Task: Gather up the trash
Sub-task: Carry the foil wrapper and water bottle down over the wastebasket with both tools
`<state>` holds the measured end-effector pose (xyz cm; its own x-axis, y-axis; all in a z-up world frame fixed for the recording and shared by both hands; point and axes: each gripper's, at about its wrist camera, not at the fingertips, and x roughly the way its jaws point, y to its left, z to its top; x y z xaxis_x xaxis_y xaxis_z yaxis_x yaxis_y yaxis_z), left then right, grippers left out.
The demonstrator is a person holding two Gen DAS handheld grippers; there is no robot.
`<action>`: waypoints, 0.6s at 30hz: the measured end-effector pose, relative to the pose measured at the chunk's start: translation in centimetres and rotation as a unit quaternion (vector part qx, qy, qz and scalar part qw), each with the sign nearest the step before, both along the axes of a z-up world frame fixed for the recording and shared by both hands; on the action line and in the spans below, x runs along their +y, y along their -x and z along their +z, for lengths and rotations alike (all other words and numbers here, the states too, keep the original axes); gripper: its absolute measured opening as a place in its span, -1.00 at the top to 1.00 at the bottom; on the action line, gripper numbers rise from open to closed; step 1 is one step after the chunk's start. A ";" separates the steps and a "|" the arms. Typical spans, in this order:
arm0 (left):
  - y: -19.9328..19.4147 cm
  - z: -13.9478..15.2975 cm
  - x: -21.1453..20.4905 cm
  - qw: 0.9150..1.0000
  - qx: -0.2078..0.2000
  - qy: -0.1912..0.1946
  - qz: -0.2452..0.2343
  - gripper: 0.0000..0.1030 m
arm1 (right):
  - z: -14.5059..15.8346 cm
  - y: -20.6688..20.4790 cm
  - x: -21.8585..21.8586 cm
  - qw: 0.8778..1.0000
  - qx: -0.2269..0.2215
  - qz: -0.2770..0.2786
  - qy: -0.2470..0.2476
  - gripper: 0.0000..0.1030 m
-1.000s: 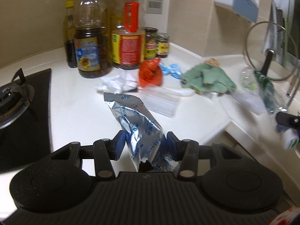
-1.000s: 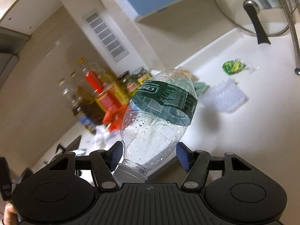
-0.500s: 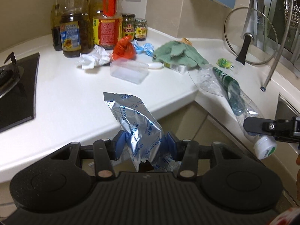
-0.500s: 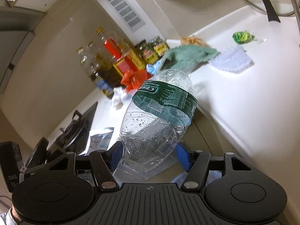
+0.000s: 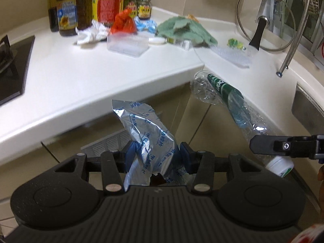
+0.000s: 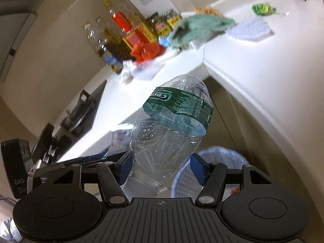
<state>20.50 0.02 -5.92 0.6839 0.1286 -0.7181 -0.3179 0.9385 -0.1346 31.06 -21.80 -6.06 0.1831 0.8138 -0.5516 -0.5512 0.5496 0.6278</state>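
My left gripper is shut on a crumpled silver foil packet with blue print, held in the air off the white counter's front edge. My right gripper is shut on a clear plastic water bottle with a green label, gripped near its neck. The bottle also shows in the left wrist view, to the right of the packet. A pale blue waste basket with a bag liner stands on the floor just below and behind the bottle.
On the counter lie crumpled white paper, a red wrapper, a clear plastic box, a green cloth, a small green wrapper and oil bottles. A gas hob sits left, a glass lid right.
Both grippers have pulled back from the counter and down, each still holding its item. The waste basket has come into the right wrist view below the bottle.
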 end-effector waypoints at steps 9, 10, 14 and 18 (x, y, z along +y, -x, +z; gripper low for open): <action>0.2 -3.6 0.5 0.999 0.032 0.032 0.008 0.14 | -3.4 0.1 1.4 0.997 0.051 0.032 0.042 -0.21; 0.1 -4.1 0.5 0.999 0.036 0.035 0.007 0.14 | -3.9 0.0 1.6 0.997 0.057 0.036 0.046 -0.21; -0.4 -6.5 0.7 0.997 0.059 0.044 0.003 0.14 | -6.2 -0.3 2.4 0.994 0.075 0.047 0.067 -0.21; -1.0 -9.1 0.7 0.995 0.083 0.058 -0.010 0.14 | -9.1 -0.9 3.0 0.988 0.115 0.047 0.087 -0.21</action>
<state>21.53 0.75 -14.97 0.5566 0.0252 -0.8304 -0.3262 0.9259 -0.1906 32.00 -18.79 -15.20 -0.0359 0.7107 -0.7026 -0.4593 0.6127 0.6432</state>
